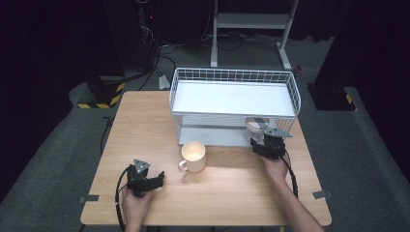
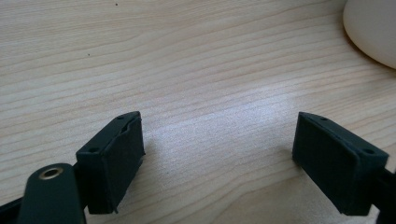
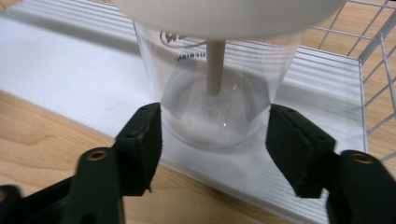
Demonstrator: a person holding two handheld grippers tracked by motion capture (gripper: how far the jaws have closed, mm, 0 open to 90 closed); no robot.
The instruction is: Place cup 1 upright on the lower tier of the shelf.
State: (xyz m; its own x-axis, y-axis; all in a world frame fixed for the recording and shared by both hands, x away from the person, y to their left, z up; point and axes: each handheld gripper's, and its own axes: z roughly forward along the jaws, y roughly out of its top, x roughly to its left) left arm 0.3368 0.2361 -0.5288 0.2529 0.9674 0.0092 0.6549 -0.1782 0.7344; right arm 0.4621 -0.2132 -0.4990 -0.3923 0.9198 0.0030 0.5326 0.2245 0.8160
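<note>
While the left gripper rests low on the wooden table in the high view, a cream mug stands just ahead and to its right, and the right gripper reaches into the lower shelf of a white wire rack. Left gripper view: jaws wide apart over bare wood, mug beyond the right jaw. Right gripper view: jaws spread around a clear plastic cup on the shelf, its sides at or just off both pads, hard to tell
</note>
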